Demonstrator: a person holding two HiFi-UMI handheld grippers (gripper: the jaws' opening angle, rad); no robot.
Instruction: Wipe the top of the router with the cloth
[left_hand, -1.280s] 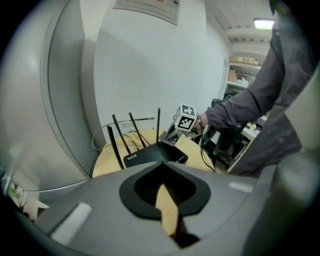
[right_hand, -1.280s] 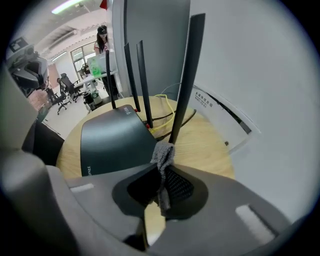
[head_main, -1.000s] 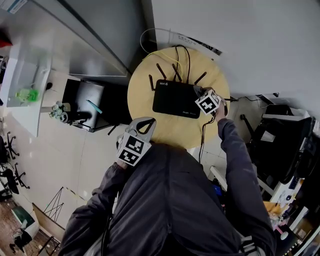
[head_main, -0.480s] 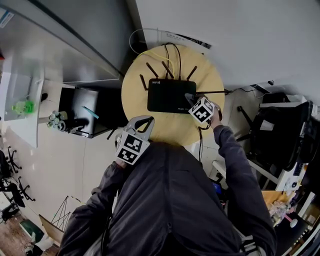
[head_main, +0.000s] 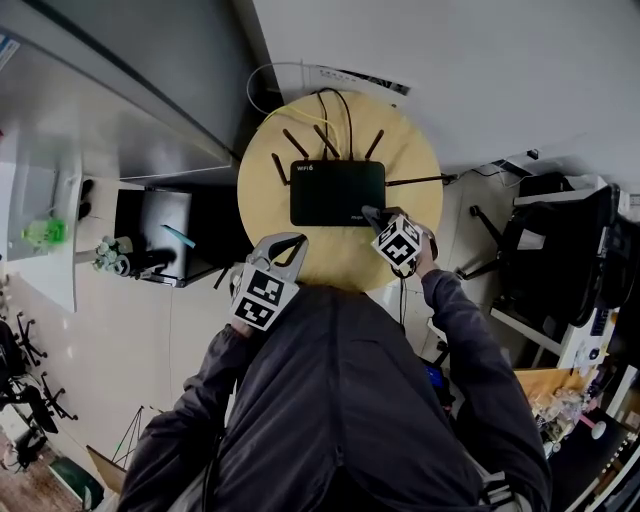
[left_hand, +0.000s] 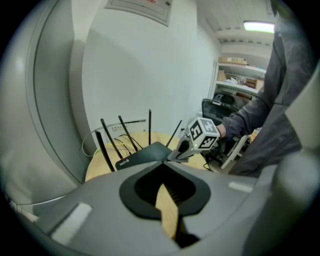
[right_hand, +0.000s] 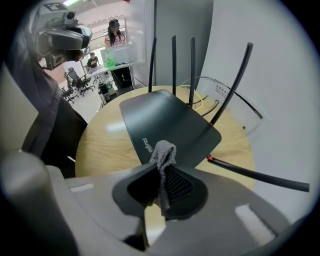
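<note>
Right gripper (right_hand: 159, 172) jaws pinch cloth (right_hand: 163, 150) near router (right_hand: 165, 120); left gripper (left_hand: 163, 162) jaws together, empty

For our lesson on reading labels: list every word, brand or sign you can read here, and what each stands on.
"WiFi6": white print on the router, at the far left corner of its top.
"Ruijie": white print near the router's front edge.
Sticker on the wall behind the table: too small to read.
Red print on the wall panel: blurred.
</note>
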